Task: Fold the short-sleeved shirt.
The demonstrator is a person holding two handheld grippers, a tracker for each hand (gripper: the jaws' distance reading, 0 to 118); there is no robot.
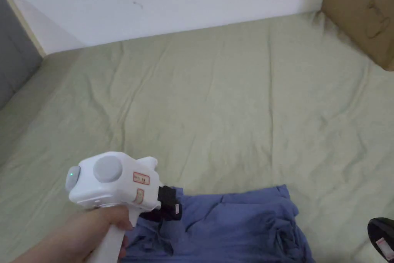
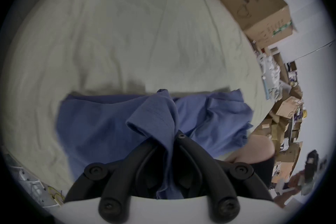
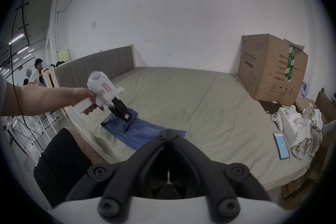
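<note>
One blue shirt [image 2: 101, 122], left gripper [image 2: 169, 138] pinching it, one box [image 1: 365, 9]

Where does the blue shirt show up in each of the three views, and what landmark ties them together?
Head view: blue shirt at the bottom centre, on the green sheet, under the left gripper.
Left gripper view: blue shirt across the middle, a fold pinched between the jaws.
Right gripper view: blue shirt left of centre, just beyond the right gripper.
Shared landmark: the cardboard box at the sheet's far right.
</note>
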